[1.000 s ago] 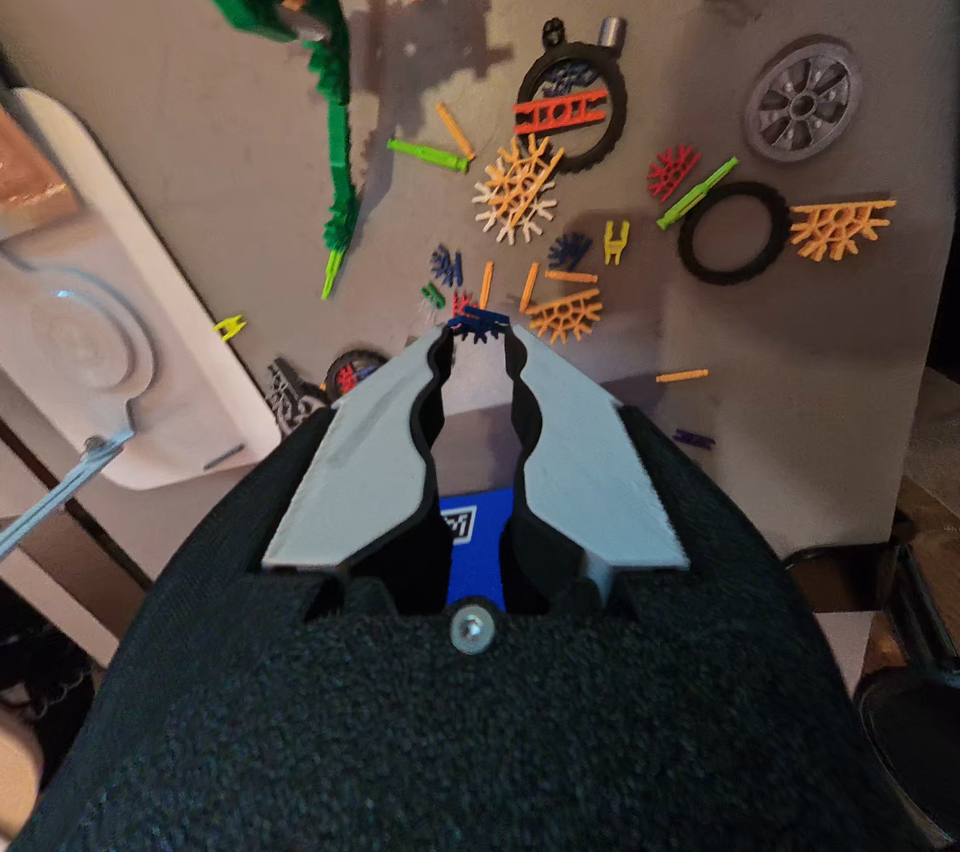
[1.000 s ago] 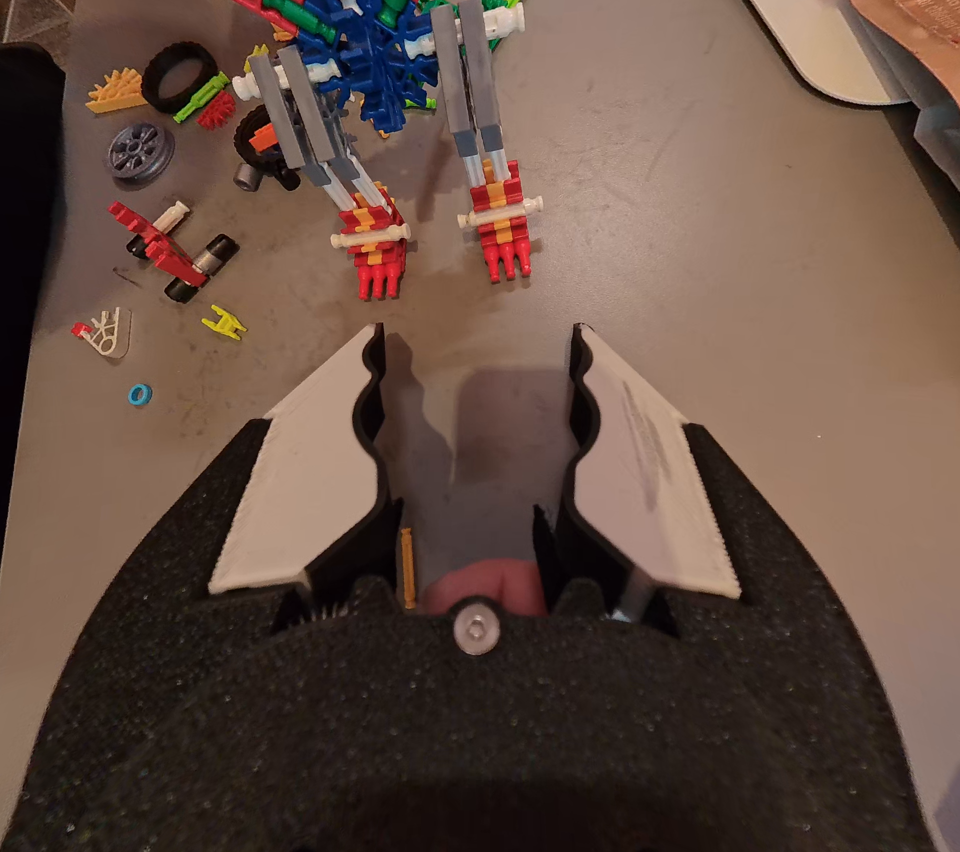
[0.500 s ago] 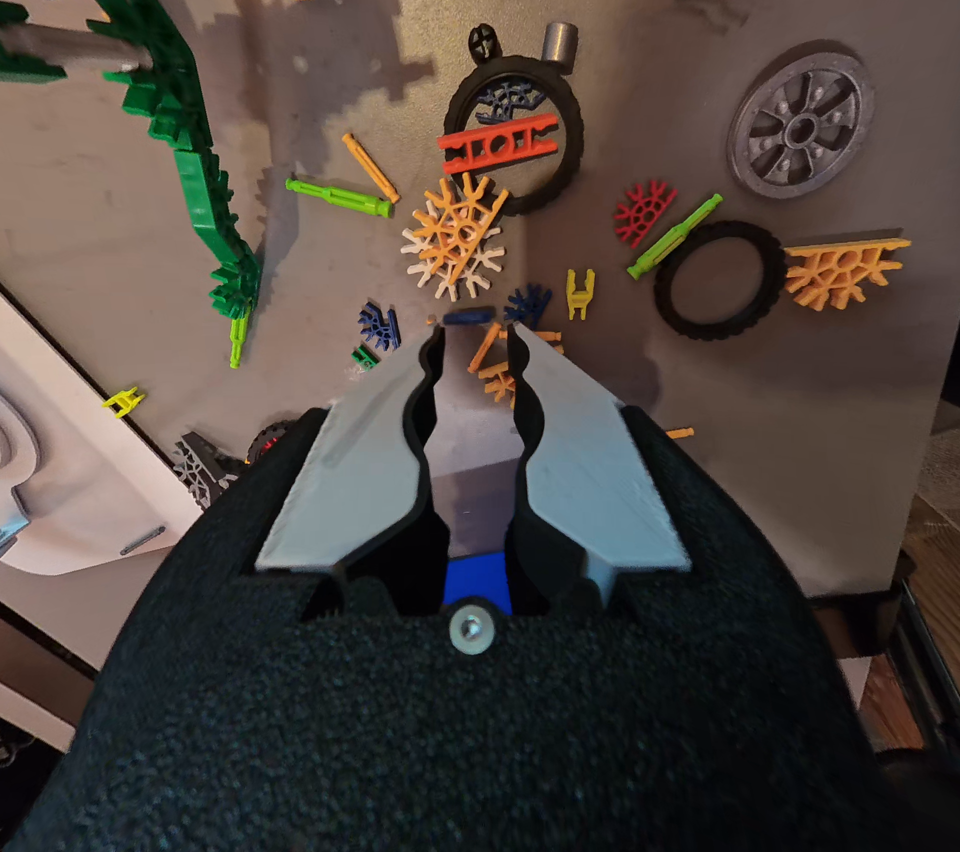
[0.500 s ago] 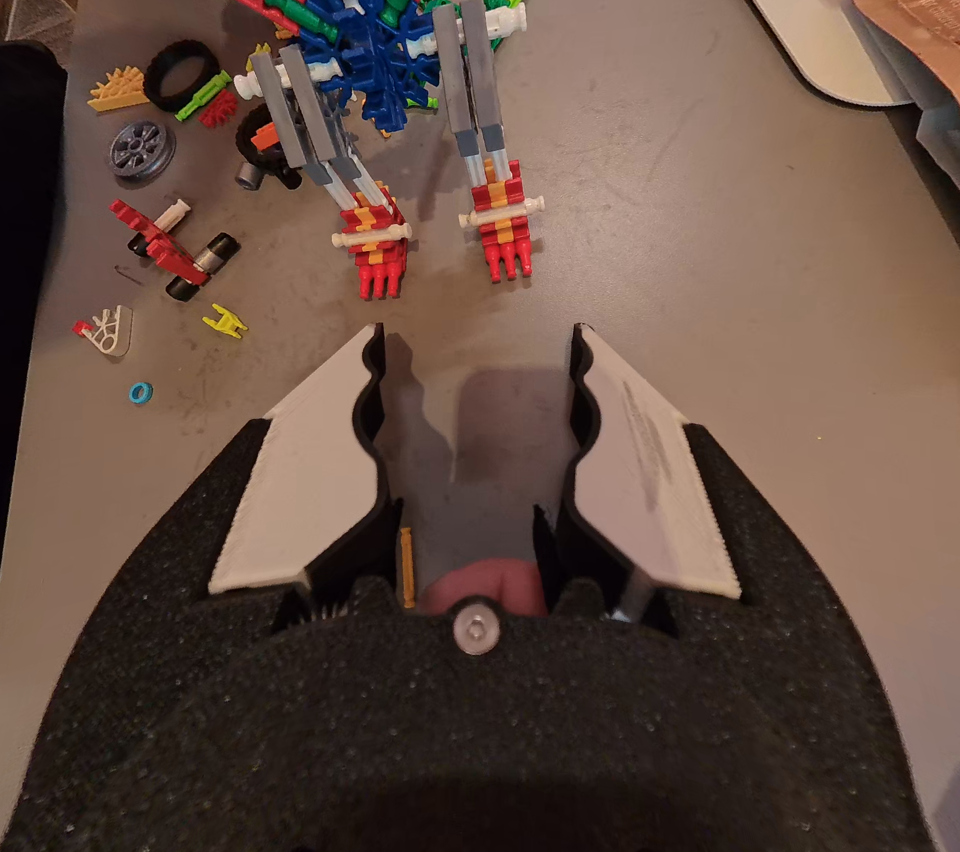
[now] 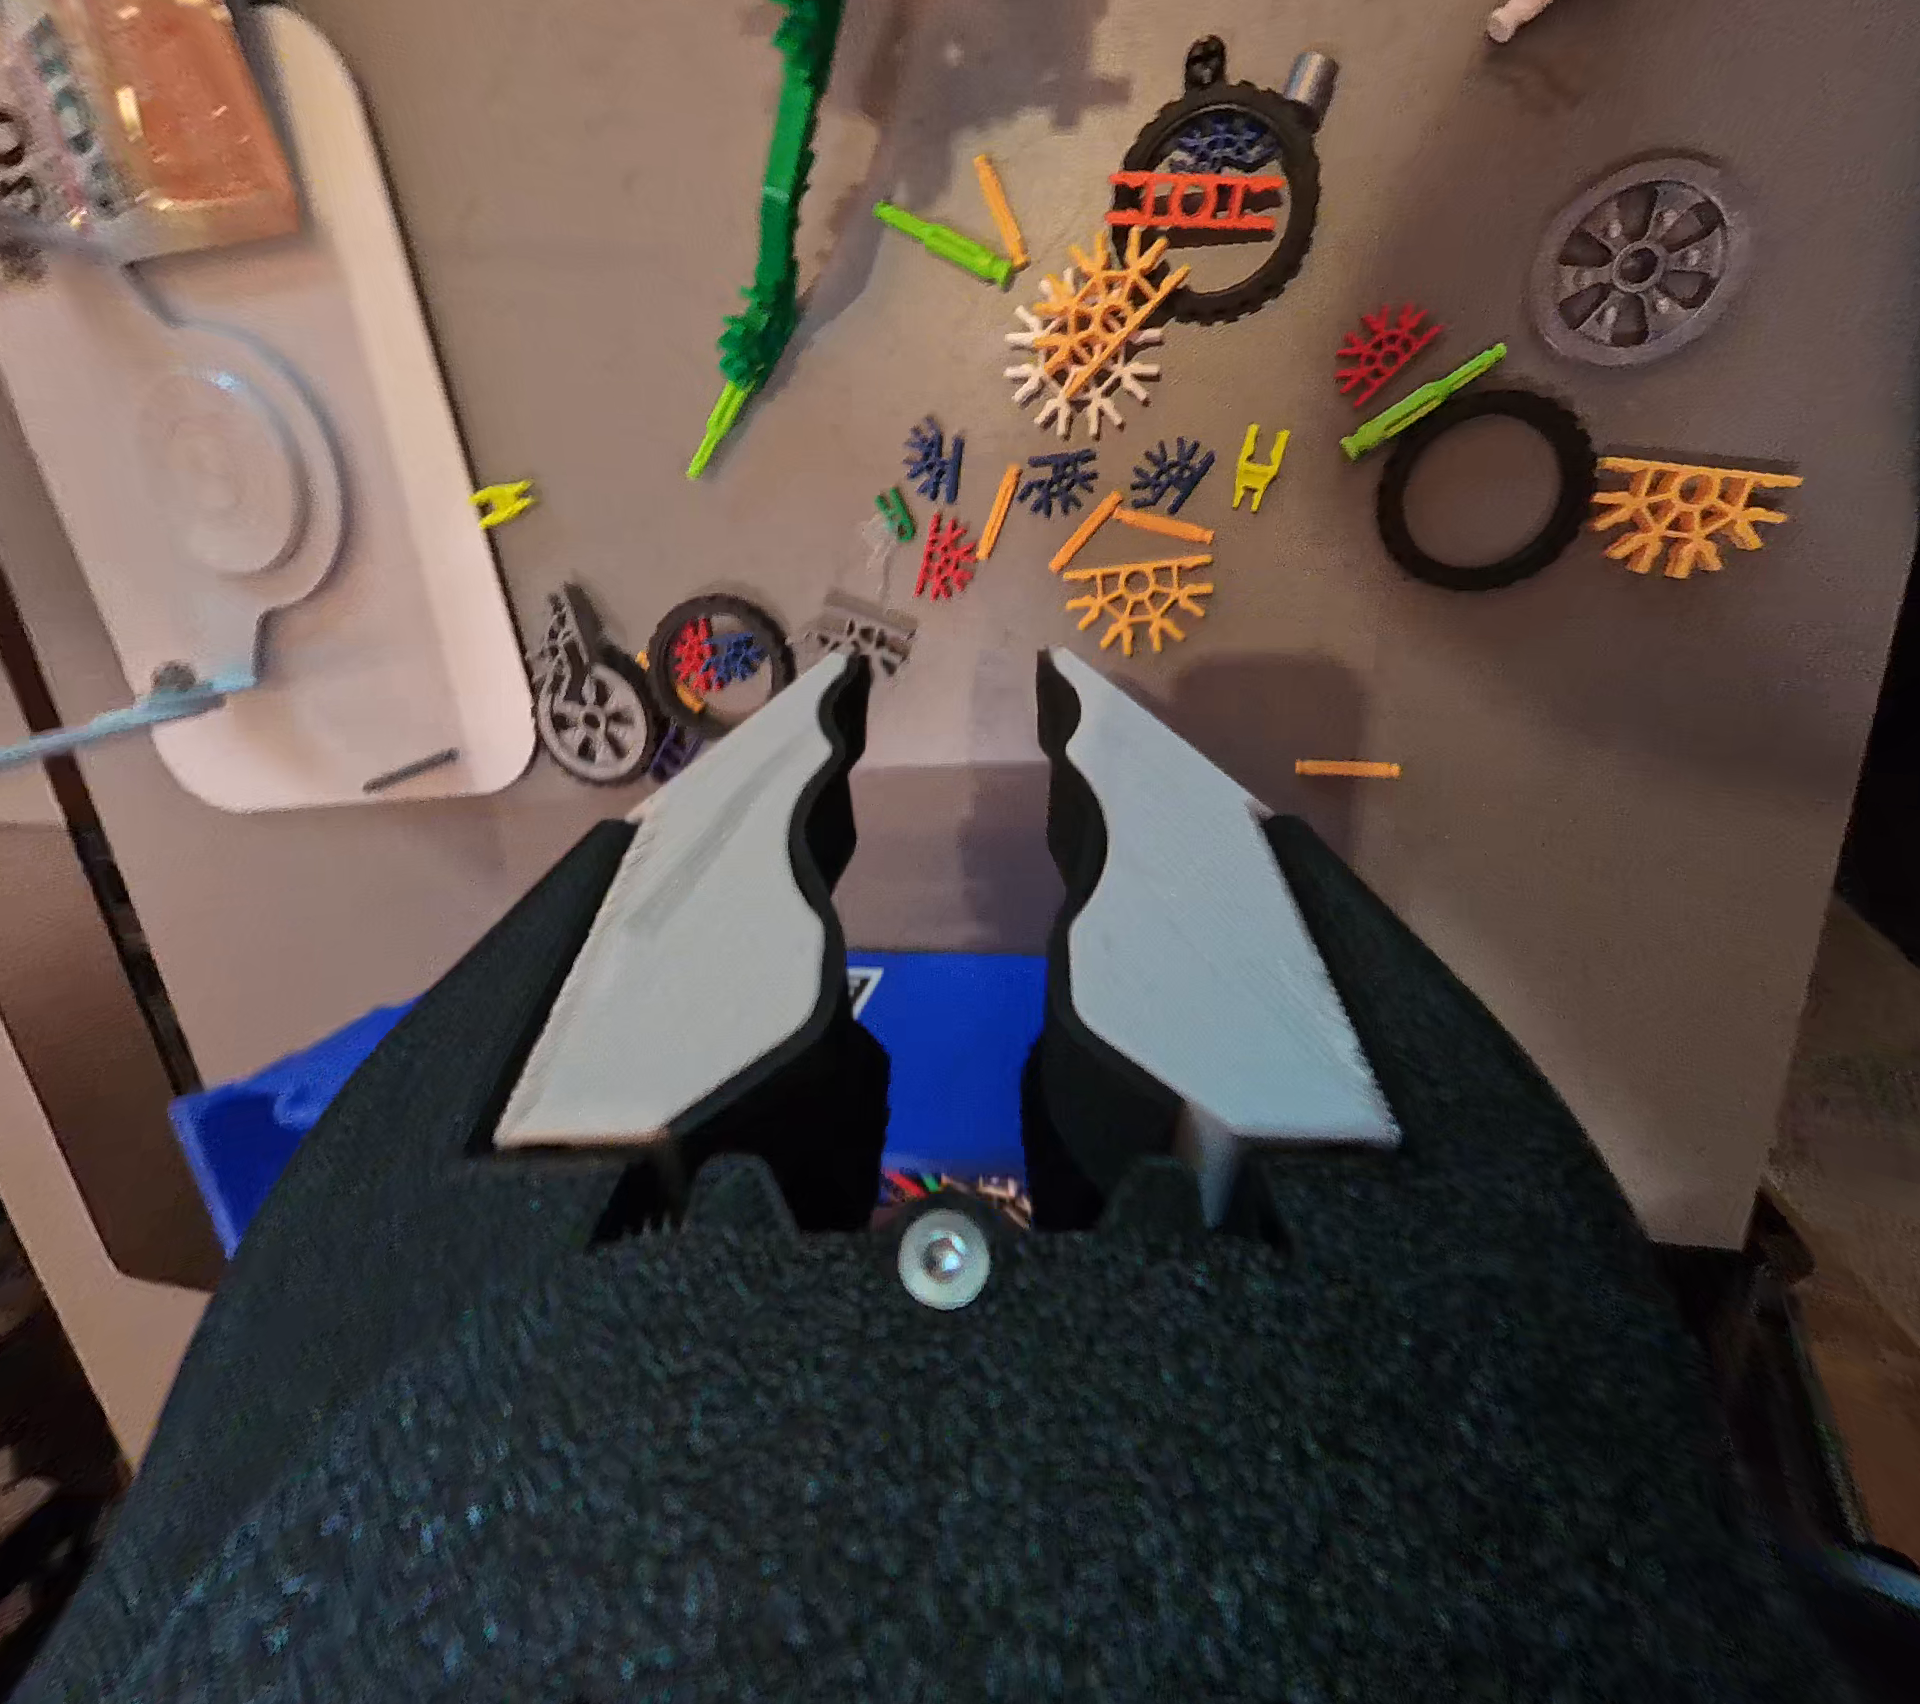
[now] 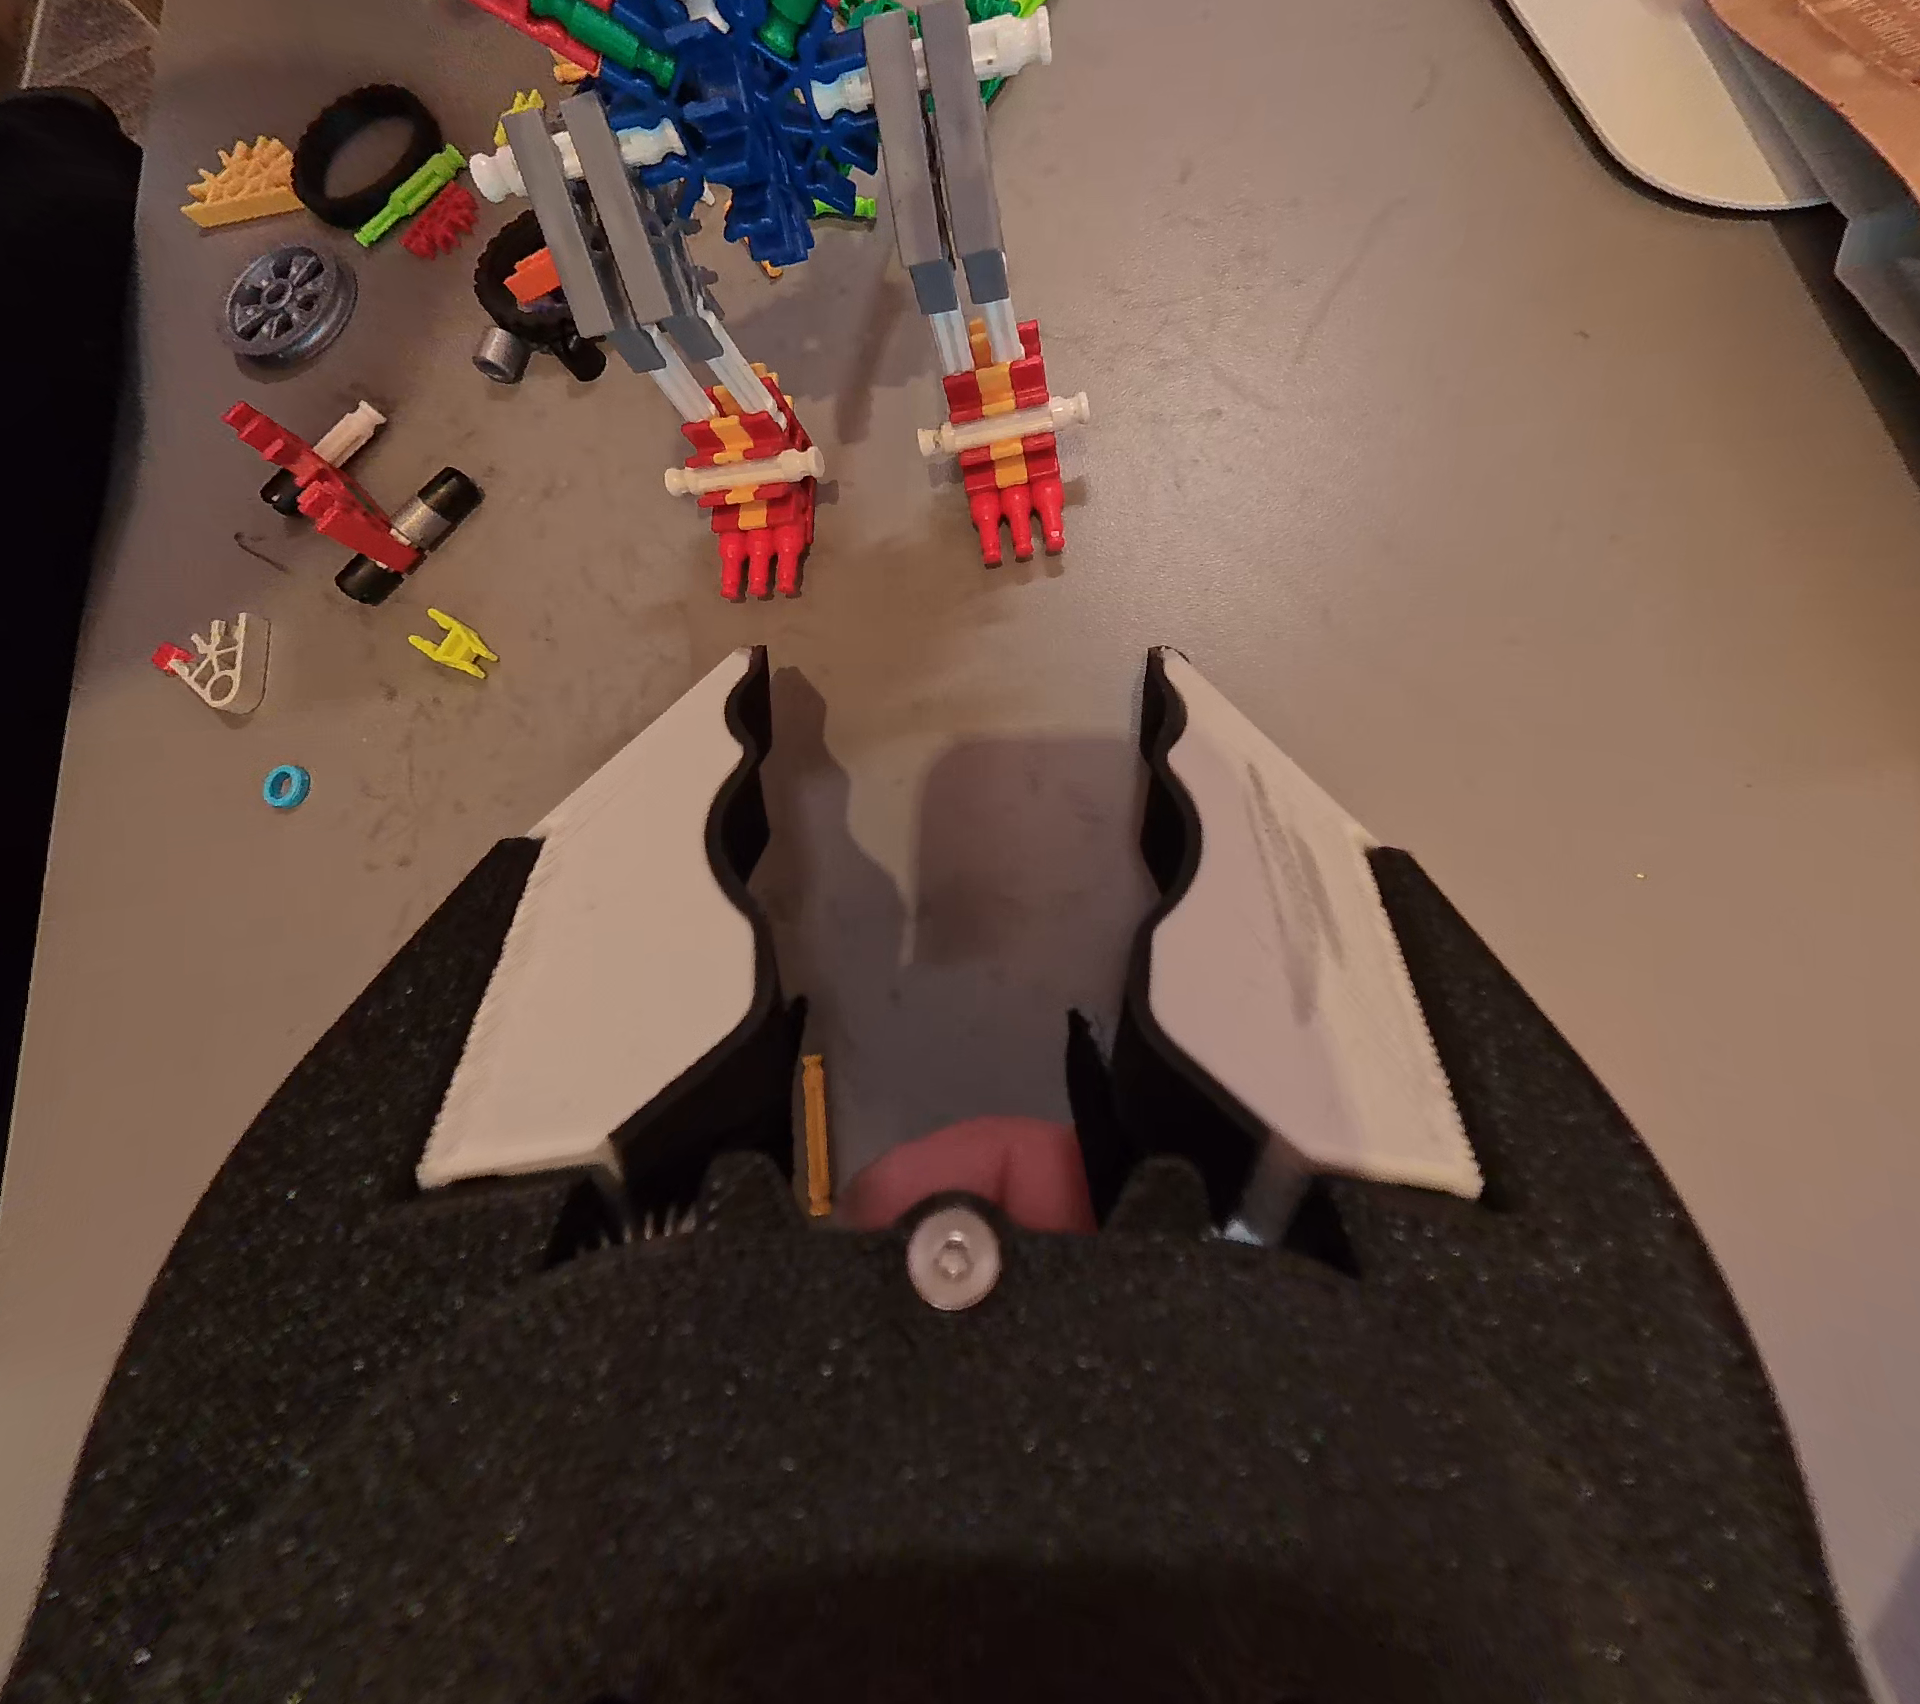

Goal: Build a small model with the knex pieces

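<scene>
A: Between the fingers of the left gripper [image 5: 945, 667], what is there?
B: Nothing; its jaws are spread, above a blue plastic bin [image 5: 956, 1020]. Just ahead on the grey table [image 5: 1558, 771] lie a grey fan-shaped connector [image 5: 862, 631] and an orange one [image 5: 1138, 600].
A: And the right gripper [image 6: 956, 667]?
B: Spread wide and empty too. The red toy feet of a rod-built figure [image 6: 758, 501] stand ahead, toes toward it, apart.
</scene>
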Motion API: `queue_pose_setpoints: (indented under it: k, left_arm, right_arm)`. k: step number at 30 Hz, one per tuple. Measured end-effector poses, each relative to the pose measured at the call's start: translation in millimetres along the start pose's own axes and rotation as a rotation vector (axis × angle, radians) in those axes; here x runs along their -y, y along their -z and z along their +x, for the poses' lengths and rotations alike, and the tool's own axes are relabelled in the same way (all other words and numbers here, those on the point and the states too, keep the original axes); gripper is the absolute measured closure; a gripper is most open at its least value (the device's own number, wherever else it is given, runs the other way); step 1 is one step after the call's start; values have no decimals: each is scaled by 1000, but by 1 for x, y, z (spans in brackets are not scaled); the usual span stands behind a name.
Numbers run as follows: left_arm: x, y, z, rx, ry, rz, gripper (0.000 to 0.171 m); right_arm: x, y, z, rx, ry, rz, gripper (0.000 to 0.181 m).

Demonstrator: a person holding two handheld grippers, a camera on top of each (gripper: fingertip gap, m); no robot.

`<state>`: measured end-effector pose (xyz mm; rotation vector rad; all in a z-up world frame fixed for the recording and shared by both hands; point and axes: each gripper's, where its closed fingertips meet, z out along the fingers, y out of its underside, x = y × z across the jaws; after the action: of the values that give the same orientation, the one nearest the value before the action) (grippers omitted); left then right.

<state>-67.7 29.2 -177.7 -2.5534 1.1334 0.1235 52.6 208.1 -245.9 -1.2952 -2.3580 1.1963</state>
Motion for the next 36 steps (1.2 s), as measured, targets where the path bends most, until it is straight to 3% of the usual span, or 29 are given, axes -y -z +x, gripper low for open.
queue_pose_setpoints:
  k: [6, 13, 16, 19, 36]
  left_arm:
    - [-31, 32, -31, 171, 124, 49, 141]
    - [-83, 24, -78, 390, 259, 21, 141]
    - [-90, 28, -94, 466, 315, 80, 146]
    - [-100, 40, -113, 605, 349, 103, 137]
    - [-85, 39, -88, 597, 204, 211, 137]
  right_arm:
    - [0, 0, 0, 4, -5, 2, 110]
    - [0, 0, 0, 4, -5, 2, 110]
    - [0, 0, 0, 5, -6, 3, 110]
    - [0, 0, 0, 7, -8, 3, 110]
    - [0, 0, 0, 5, -5, 2, 110]
